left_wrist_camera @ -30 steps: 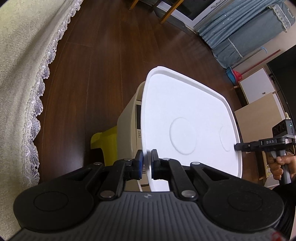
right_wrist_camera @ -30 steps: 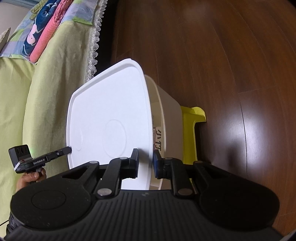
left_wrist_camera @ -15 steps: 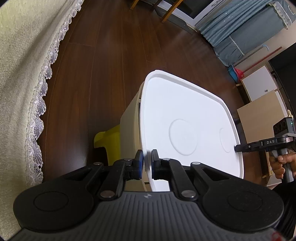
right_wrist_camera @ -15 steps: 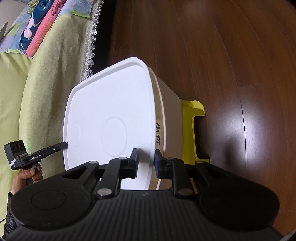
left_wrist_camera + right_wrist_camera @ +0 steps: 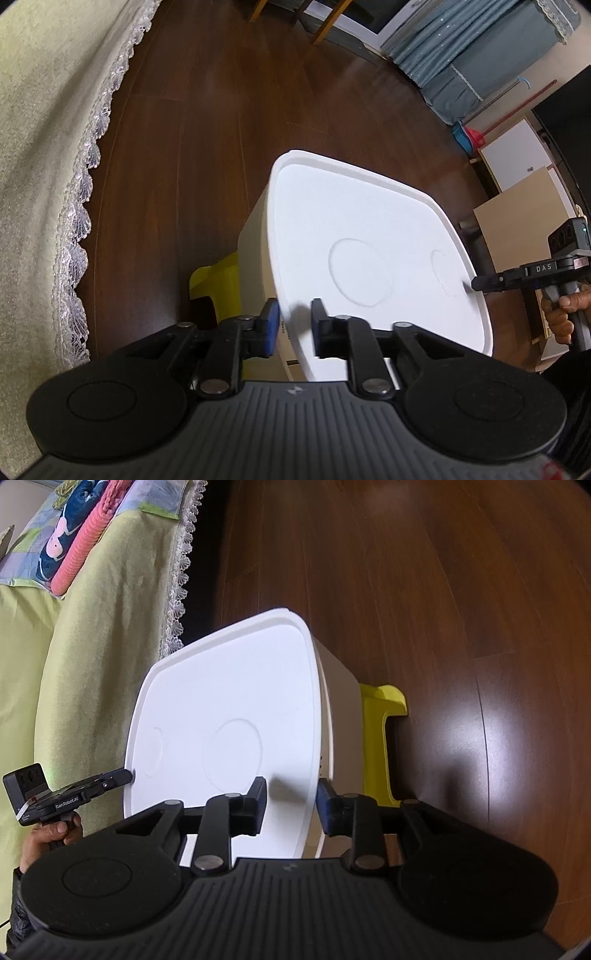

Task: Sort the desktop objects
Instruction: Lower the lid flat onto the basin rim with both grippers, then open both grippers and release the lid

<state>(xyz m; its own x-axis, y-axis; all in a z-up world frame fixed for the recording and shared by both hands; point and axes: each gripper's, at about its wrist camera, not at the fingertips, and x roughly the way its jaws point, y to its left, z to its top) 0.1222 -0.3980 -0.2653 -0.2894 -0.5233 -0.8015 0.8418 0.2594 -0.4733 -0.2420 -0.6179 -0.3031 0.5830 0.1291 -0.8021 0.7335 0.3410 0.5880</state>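
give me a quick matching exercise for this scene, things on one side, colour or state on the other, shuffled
Things:
1. lid
2. stool
3. left gripper
4. floor

Colour or state:
A. dark brown wood
B. yellow, beside the box
C. white, lying on the box
D. jaws open astride the lid's edge

Pairs: 1-C, 2-B, 3-D, 4-A
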